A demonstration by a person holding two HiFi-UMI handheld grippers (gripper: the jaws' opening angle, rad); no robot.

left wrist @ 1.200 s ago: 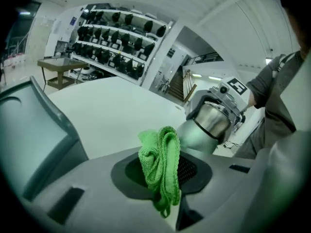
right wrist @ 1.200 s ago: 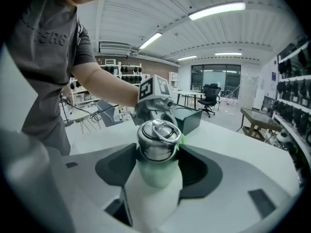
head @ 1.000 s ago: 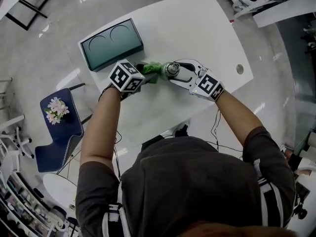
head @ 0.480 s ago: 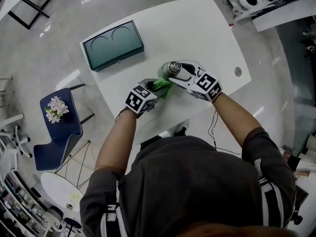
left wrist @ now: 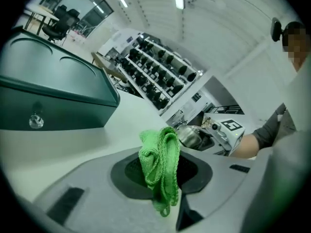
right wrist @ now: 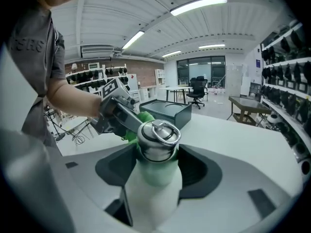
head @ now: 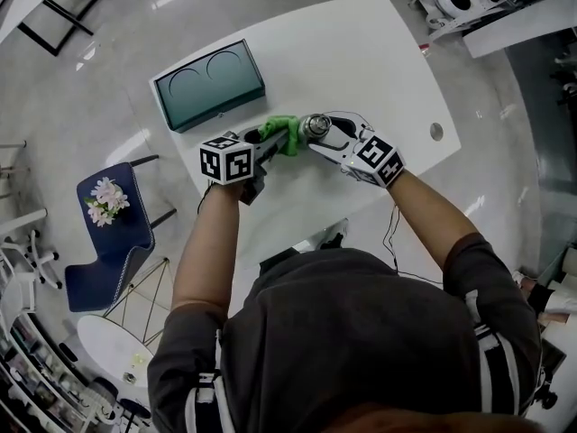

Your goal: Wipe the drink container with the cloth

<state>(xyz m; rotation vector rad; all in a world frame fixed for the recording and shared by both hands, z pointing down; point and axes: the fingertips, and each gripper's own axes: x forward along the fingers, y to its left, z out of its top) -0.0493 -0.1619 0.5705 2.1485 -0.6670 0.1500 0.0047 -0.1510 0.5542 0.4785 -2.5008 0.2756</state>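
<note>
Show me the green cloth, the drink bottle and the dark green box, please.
green cloth [left wrist: 159, 164]: left gripper view, middle of its bunched folds.
drink bottle [right wrist: 158, 136]: right gripper view, its metal cap.
dark green box [head: 209, 87]: head view, its top face.

White-and-green drink container [right wrist: 154, 169] with steel ring cap; bunched green cloth [left wrist: 160, 164] seemingly pressed against its neck.

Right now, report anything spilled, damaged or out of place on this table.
Nothing stands out. The right gripper grips the bottle, the left gripper holds the green cloth beside it, the teal box sits flat on the table; no spill shows.
</note>
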